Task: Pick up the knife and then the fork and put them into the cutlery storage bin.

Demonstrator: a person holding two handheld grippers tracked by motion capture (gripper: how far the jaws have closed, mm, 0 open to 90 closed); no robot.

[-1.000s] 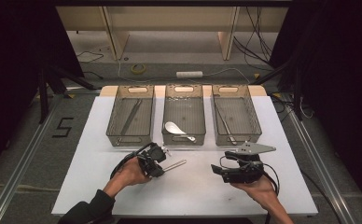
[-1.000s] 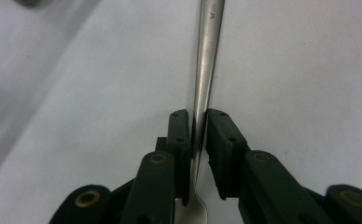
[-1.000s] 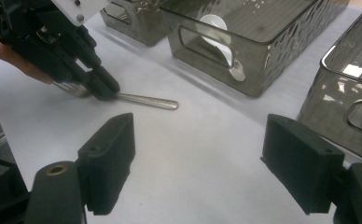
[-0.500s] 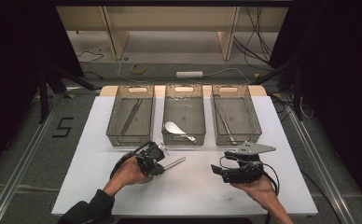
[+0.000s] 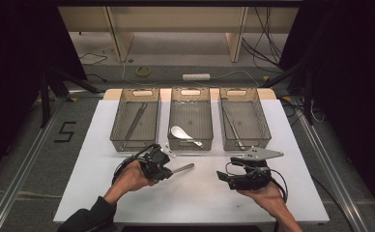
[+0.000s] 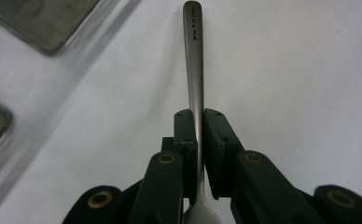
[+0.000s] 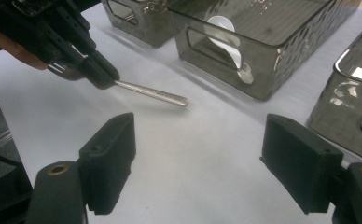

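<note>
Fork (image 6: 194, 60) is clamped in your left gripper (image 6: 198, 126) near the tabletop's (image 5: 200, 198) front edge; your right gripper (image 7: 198, 163) gapes empty.

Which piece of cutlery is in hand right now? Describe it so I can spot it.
On the white table, in front of the three grey bins, find the left gripper. The metal fork is clamped there, handle pointing right; the other cutlery lies inside bins.
</note>
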